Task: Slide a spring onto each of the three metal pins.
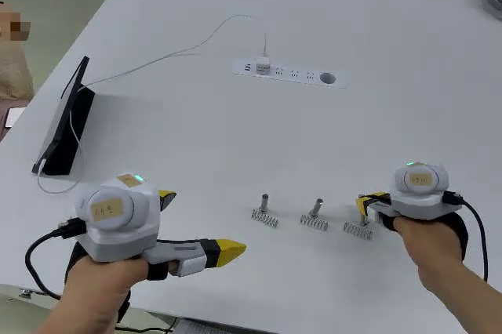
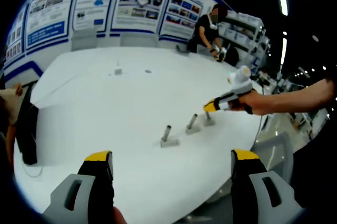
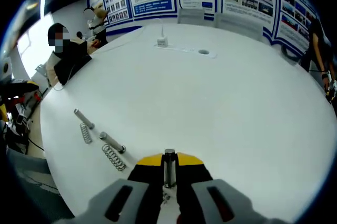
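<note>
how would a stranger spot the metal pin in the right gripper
On the white table, three upright grey metal pins stand in a row, a coiled spring beside each. It is the end pin, pinched in the yellow-tipped right gripper; the other two stand free.

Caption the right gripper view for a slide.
Right gripper shut on one metal pin; two other pins, springs beside them, on white table.

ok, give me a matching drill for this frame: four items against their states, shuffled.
Items:
1. left gripper
2. right gripper
3. middle spring
4. power strip

States:
A. shut on the rightmost pin
B. lying flat in front of the middle pin
C. jaws wide apart
D. white charger plugged in

Pairs: 1-C, 2-A, 3-B, 4-D
</note>
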A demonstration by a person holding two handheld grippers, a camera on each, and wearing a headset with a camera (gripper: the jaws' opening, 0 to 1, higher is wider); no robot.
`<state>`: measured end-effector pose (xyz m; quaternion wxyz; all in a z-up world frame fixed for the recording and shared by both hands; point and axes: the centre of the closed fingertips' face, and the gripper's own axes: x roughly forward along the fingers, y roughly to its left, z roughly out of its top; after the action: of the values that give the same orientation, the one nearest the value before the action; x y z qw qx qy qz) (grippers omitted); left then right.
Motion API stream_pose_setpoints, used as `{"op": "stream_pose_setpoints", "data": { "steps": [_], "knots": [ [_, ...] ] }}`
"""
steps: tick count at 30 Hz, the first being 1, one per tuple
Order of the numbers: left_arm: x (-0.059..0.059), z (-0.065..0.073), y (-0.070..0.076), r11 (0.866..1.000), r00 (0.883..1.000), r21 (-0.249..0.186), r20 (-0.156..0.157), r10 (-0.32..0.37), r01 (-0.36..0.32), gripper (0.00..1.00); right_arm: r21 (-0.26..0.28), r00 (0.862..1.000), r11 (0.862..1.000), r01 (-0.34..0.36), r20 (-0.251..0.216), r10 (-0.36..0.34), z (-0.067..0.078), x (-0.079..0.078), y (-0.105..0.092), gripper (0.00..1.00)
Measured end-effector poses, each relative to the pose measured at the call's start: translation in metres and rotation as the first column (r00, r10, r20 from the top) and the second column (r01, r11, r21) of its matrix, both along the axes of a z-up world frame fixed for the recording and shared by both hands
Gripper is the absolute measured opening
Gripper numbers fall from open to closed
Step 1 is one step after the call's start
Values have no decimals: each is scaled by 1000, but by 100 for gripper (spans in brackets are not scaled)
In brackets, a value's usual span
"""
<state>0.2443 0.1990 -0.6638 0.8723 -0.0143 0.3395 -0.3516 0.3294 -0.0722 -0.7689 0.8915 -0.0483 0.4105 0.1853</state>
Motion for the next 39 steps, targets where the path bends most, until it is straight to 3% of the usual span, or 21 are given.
{"op": "stream_pose_setpoints", "data": {
  "steps": [24, 39],
  "knots": [
    [0, 2, -6, 1000, 1000, -4, 4, -13, 13, 94, 34, 996, 996, 77, 47, -79, 8, -13, -9, 9],
    [-4, 1, -5, 1000, 1000, -2, 4, -15, 15, 94, 29, 994, 996, 82, 72, -84, 10, -24, -5, 9]
  ]
}}
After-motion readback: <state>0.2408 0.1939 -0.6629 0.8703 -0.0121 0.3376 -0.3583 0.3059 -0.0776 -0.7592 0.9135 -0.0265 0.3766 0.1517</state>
